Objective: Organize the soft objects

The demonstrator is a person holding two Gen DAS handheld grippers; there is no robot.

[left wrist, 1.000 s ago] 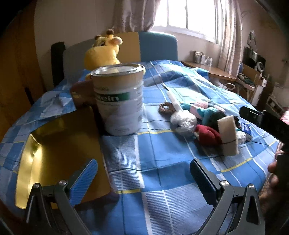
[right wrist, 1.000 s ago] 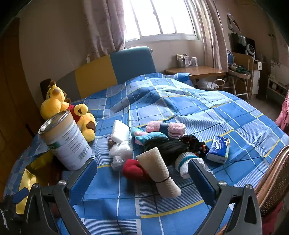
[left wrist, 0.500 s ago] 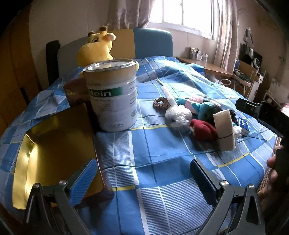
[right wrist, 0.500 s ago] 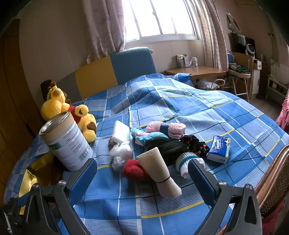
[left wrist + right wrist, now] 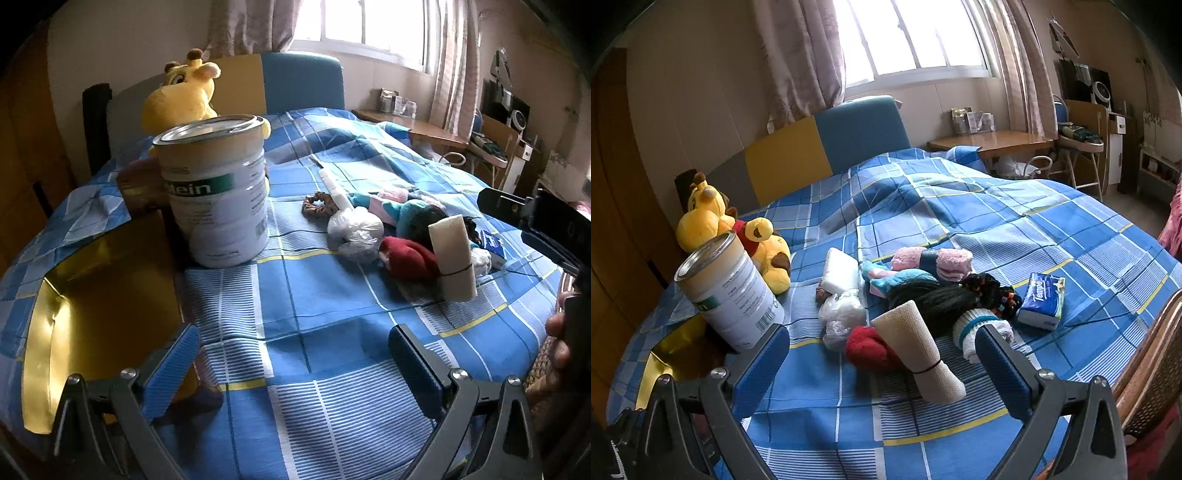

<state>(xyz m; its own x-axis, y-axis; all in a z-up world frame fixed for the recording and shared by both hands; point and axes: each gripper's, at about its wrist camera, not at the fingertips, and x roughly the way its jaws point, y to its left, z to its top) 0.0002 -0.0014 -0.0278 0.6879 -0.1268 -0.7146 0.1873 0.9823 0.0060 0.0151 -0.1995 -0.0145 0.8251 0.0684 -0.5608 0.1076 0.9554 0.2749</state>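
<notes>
The left gripper (image 5: pixel 291 356) hovers over the blue checked bedspread (image 5: pixel 332 310) with its jaws wide apart and nothing between them. A white tin (image 5: pixel 216 190) stands upright at 11 o'clock, a yellow plush (image 5: pixel 181 98) behind it and a gold tray (image 5: pixel 99 291) at 9 o'clock. At 2 o'clock lie a plastic bag (image 5: pixel 356 232), a red sock (image 5: pixel 408 258) and a beige roll (image 5: pixel 452 256), touching.

1 tin (image 5: pixel 729 291), 2 plush toys (image 5: pixel 738 229), 1 tissue pk (image 5: pixel 1042 300), 1 beige roll (image 5: pixel 919 350), 1 red sock (image 5: pixel 868 349)

Blue checked bed (image 5: pixel 1015 229) under soft pile (image 5: pixel 923 291)
</notes>
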